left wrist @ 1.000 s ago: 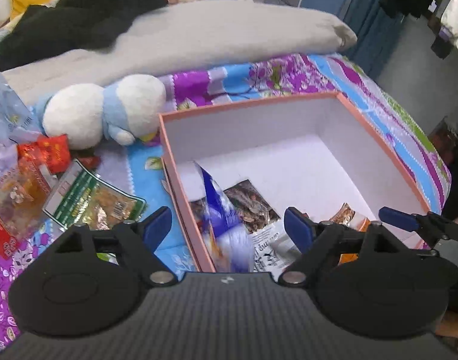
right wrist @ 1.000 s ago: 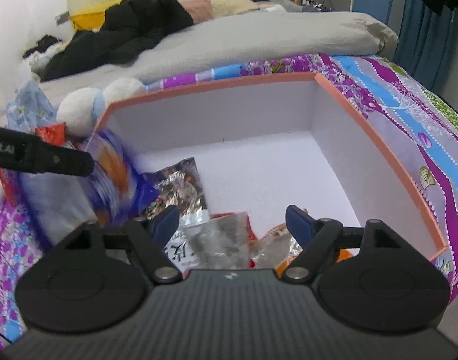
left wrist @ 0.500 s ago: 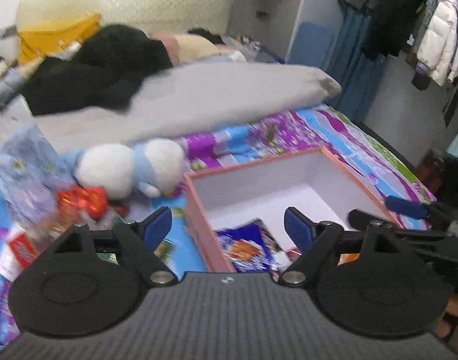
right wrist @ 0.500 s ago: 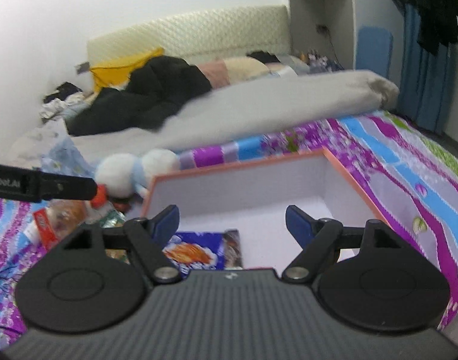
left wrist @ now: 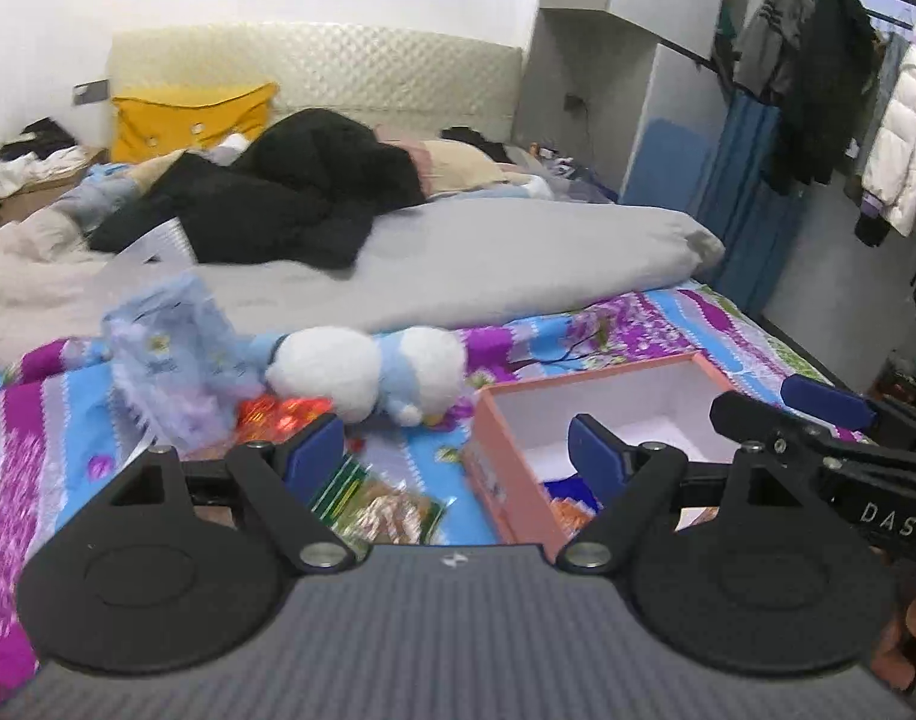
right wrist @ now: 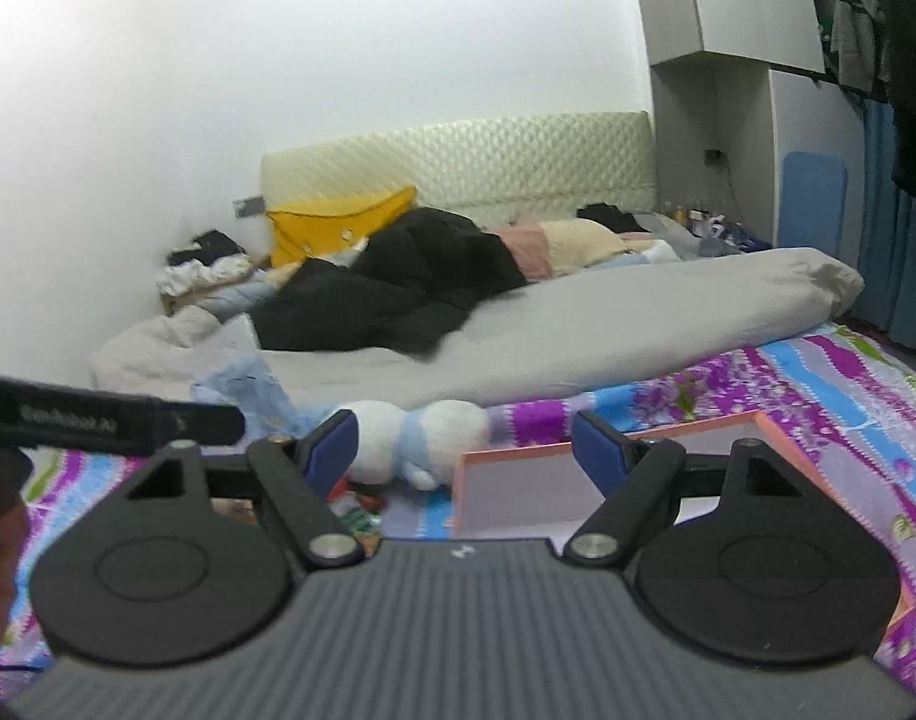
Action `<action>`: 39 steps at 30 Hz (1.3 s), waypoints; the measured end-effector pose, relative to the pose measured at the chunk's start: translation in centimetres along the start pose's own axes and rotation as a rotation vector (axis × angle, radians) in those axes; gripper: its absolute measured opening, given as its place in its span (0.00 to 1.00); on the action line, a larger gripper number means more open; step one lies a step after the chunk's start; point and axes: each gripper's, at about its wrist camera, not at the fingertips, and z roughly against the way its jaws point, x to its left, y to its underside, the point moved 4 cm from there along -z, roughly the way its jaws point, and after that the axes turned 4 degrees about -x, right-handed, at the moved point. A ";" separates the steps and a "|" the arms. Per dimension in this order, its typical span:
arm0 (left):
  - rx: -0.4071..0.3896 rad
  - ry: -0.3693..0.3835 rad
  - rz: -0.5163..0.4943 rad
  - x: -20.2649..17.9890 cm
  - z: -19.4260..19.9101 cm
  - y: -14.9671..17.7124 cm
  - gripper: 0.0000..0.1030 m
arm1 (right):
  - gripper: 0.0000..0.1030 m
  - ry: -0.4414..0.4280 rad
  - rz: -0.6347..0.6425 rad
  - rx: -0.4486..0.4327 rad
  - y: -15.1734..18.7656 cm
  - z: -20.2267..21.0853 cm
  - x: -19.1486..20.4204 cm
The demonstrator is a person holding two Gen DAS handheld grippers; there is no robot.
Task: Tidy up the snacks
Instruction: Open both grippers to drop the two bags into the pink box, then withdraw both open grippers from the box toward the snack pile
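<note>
most of the box's floor is hidden from us behind our left gripper (left wrist: 456,456), whose fingers stand apart around nothing; our right gripper (right wrist: 465,443) is likewise spread and bare. the salmon-pink box (left wrist: 506,468) with white inside sits on the patterned bedspread (left wrist: 32,420), a blue packet (left wrist: 563,495) partly showing inside. a crinkly green packet (left wrist: 374,501) lies just left of it, near a soft plush toy (left wrist: 368,375).

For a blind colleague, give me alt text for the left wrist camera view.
The open left claw hovers empty above a patterned bedspread, between a green snack packet and an orange box holding a blue packet. A plush toy lies beyond.
</note>
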 end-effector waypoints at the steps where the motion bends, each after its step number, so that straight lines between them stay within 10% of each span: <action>1: 0.000 -0.001 0.008 0.4 0.6 0.8 0.83 | 0.77 -0.004 0.002 -0.004 0.6 0.3 0.6; 21: 0.013 -0.095 0.169 9.2 7.1 14.6 0.83 | 0.77 -0.049 0.039 0.120 11.2 2.5 7.2; 39: 0.055 -0.118 0.374 14.2 3.6 23.1 0.83 | 0.77 -0.064 0.214 0.266 17.3 -0.1 9.6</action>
